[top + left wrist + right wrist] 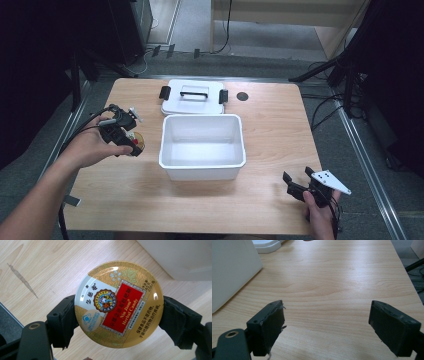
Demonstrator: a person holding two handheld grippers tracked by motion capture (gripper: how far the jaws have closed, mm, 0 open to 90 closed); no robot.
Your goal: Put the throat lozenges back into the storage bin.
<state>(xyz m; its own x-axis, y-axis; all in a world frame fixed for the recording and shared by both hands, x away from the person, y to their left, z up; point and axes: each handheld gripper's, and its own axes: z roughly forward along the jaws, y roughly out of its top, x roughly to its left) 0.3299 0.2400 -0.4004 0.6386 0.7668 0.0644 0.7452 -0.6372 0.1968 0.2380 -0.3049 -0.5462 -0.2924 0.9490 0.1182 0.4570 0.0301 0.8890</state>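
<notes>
while up close: left gripper (117, 322) clamped the candy tin (119, 304), its label readable
right gripper (327, 327): jaws wide, nothing between
surface: wooden table (270, 130), white bin (202, 145)

On my feed I see a wooden worktop (260, 125) with a white open bin (202, 170) sitting near its middle. Just behind the bin lies its white lid (192, 102), flat, with a black handle (194, 92) on top and a black clasp at each end. A small dark round spot (242, 96) marks the worktop right of the lid. Grey floor (250, 62) with black cables surrounds the worktop.
</notes>
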